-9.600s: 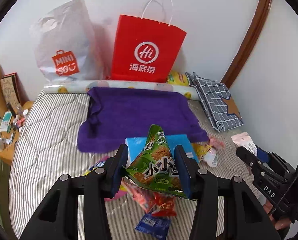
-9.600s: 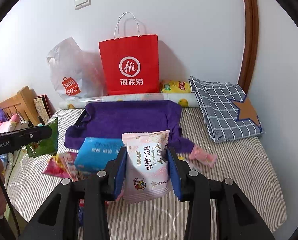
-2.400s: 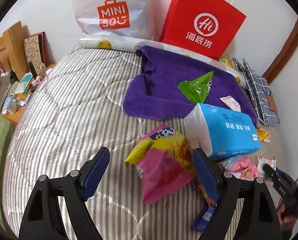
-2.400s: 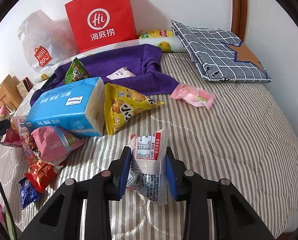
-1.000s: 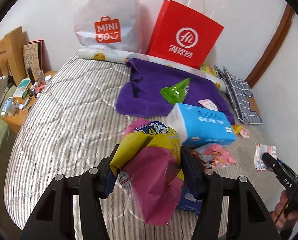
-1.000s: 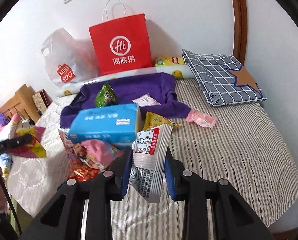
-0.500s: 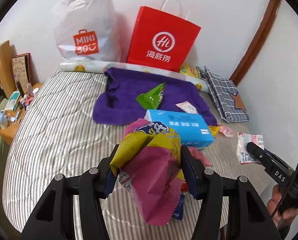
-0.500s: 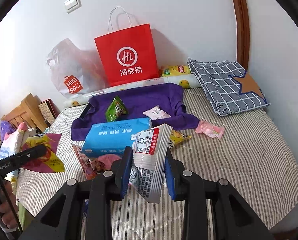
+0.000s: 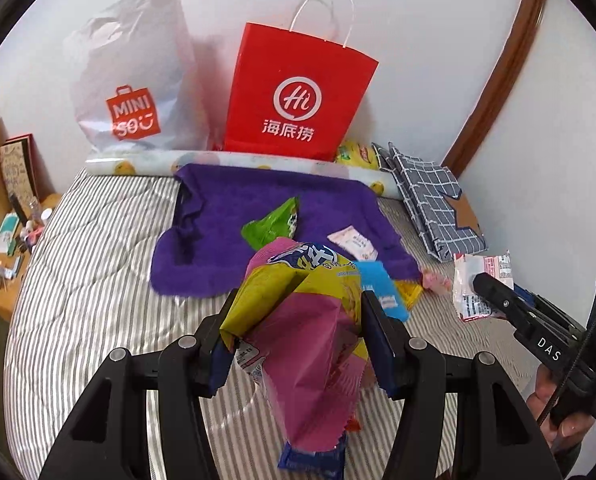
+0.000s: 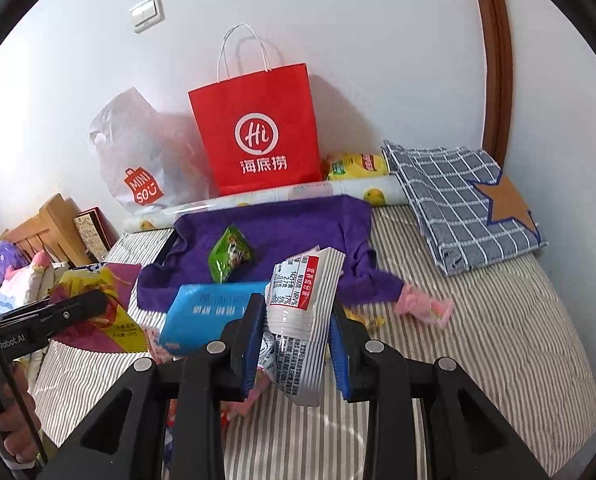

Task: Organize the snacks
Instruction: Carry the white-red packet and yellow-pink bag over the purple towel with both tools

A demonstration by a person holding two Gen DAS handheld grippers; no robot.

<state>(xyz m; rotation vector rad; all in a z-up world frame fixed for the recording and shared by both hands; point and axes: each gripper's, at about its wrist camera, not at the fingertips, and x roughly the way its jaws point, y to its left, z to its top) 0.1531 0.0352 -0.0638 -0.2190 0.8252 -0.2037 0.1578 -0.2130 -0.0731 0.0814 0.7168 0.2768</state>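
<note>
My left gripper point(image 9: 298, 344) is shut on a yellow and pink snack bag point(image 9: 305, 320), held above the striped bed; the bag also shows in the right wrist view point(image 10: 102, 312). My right gripper point(image 10: 296, 340) is shut on a white and silver snack packet point(image 10: 301, 312), also seen in the left wrist view point(image 9: 479, 284). On the purple towel point(image 9: 234, 216) lie a green snack bag point(image 9: 272, 226) and a small white and pink packet point(image 9: 351, 243). A blue tissue pack point(image 10: 214, 312) lies at the towel's near edge.
A red paper bag point(image 9: 298, 92) and a white MINISO bag point(image 9: 134, 80) stand against the wall behind a rolled sheet point(image 9: 138, 164). A folded checked cloth point(image 10: 461, 200) lies at the right. A pink candy packet point(image 10: 421, 306) lies on the bed point(image 10: 497, 340). Cluttered nightstand point(image 9: 2, 248) at left.
Both grippers have lifted and moved forward toward the purple towel, each still holding its snack. Earlier the left gripper closed on the yellow and pink bag.
</note>
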